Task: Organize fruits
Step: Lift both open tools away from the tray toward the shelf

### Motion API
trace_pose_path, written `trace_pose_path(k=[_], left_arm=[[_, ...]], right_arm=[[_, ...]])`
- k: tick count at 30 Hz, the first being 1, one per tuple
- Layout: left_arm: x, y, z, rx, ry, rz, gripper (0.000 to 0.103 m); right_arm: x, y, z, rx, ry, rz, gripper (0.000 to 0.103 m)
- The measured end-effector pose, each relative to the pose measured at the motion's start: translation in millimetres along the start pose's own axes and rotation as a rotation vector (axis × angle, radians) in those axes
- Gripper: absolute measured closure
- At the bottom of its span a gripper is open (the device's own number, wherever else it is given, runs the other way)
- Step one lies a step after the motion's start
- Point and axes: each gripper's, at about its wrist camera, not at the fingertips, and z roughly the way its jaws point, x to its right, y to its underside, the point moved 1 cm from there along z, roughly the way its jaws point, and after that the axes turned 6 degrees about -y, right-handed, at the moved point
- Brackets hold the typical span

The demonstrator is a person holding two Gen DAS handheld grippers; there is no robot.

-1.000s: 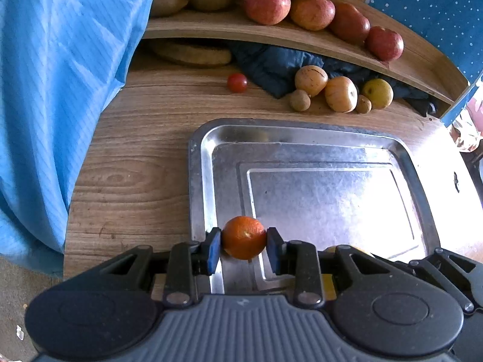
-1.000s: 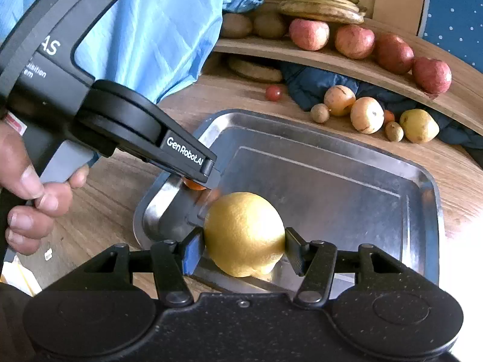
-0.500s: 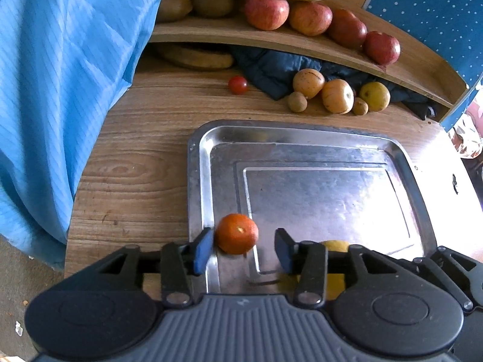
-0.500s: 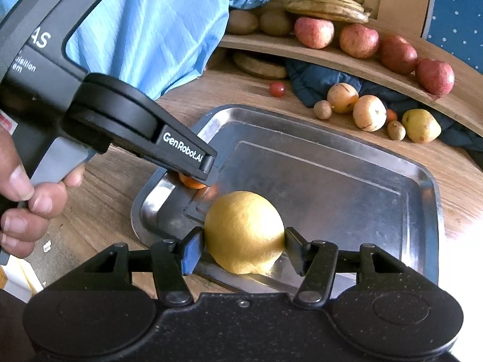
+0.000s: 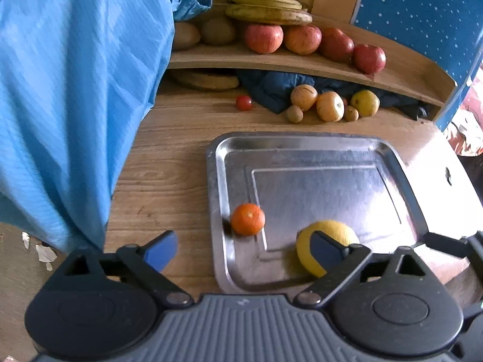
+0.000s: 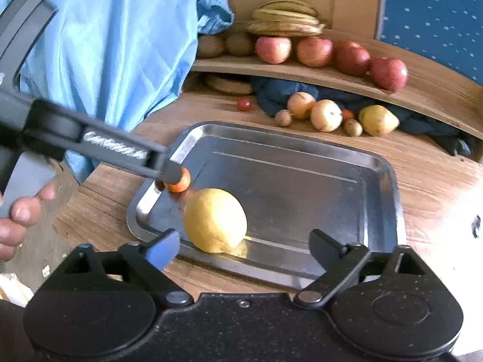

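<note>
My left gripper (image 5: 241, 252) and right gripper (image 6: 244, 249) are opening, empty, above the tray (image 5: 302, 141), where orange (image 5: 248, 219) and lemon (image 6: 215, 220) apparently rest.

A: Left gripper (image 5: 241, 250) jaws opening, spread wide, nothing pressed between them.
B: Tangerine (image 5: 247, 219)?
A: Loose on the steel tray (image 5: 317, 144), just ahead of the gap, nearer the left finger.
B: Lemon (image 5: 332, 235)?
A: Also on the tray, partly behind the right finger (image 5: 326, 249).
</note>
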Motion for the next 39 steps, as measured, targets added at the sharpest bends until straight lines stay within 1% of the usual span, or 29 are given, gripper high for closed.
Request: trace_pose_path(k=[3,6,8,13,19,22,27,39], left_arm=[[2.4,6.8,-5.7,-0.022,-0.004,0.057,0.001],[7.4,16.1,-10.5,-0.037,-0.021,0.129,0.001],[10.3,22.2,-9.8,-0.062,-0.041,0.162,0.001],[14.0,33.1,-2.8,-0.126,-0.109,0.198,0.001],[17.4,32.0,-6.2,-0.119,-0.116,0.212,0.001],[22.5,26.6,-6.2,-0.108,-0.114,0.228,0.001],[26.2,14.5,-0.1,-0.094,-0.118,0.23,0.001],[28.3,-33.1,12.8,-0.033,-0.133,0.195,0.001]], right_arm=[[4.3,5.1,-10.1,-0.015,0.024,0.03,0.001],[6.2,11.0,-17.0,-0.038,0.048,0.052,0.001],[7.7,14.6,-20.6,-0.054,0.066,0.063,0.001],[14.7,24.8,-23.0,-0.105,0.132,0.107,0.001],[22.9,36.4,-25.6,-0.137,0.191,0.167,0.001],[25.4,39.2,-27.0,-0.152,0.21,0.187,0.001],[34.1,33.7,-28.2,-0.137,0.223,0.194,0.001],[59.3,-7.6,-16.9,-0.069,0.24,0.179,0.001]])
